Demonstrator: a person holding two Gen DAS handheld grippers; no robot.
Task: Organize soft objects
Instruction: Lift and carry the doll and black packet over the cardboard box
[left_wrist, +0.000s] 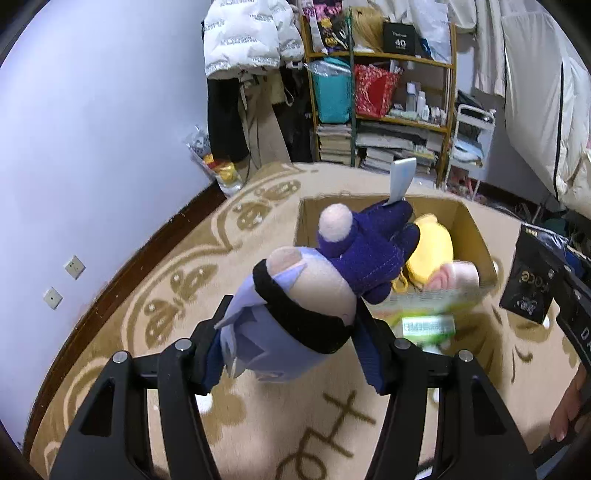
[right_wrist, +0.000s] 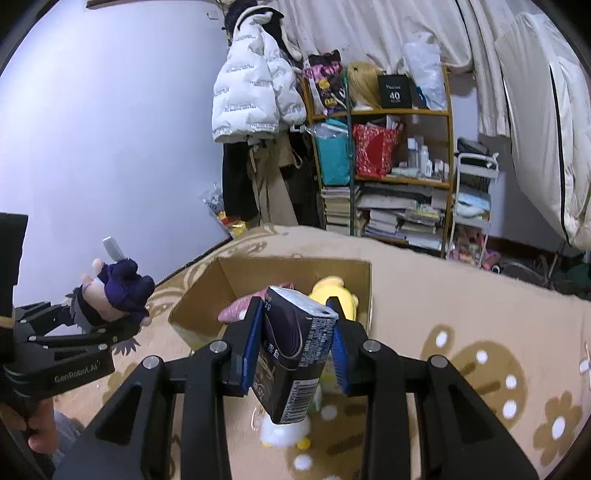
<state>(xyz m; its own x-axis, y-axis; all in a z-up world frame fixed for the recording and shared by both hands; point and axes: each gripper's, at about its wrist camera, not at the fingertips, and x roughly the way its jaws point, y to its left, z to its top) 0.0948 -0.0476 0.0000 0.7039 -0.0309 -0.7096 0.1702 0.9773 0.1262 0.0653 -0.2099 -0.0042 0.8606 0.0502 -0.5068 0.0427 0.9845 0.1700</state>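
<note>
cardboard box (right_wrist: 273, 280) open on the carpet (right_wrist: 461, 314), ahead of both grippers. 2 plush toys (right_wrist: 334, 291) lie inside it, side by side. shelf unit (right_wrist: 384, 166) stands behind the box against the back wall, hanging jacket (right_wrist: 255, 88) to its left. left gripper (right_wrist: 110, 317) holds a doll (left_wrist: 306, 295) left of the box; right gripper (right_wrist: 299, 332) holds a carton (right_wrist: 291, 354) before it.

The plush doll with pale lilac hair, black headband and dark purple knitted clothes (left_wrist: 325, 291) is held in the air, lying on its side, just in front of the open brown cardboard box (left_wrist: 469, 221) on the carpet. The dark purple soft tissue pack (right_wrist: 295, 350) is also lifted, tilted, before the box. Inside the box lie a yellow plush toy (left_wrist: 434, 251) and a pink plush toy (right_wrist: 240, 310).
</note>
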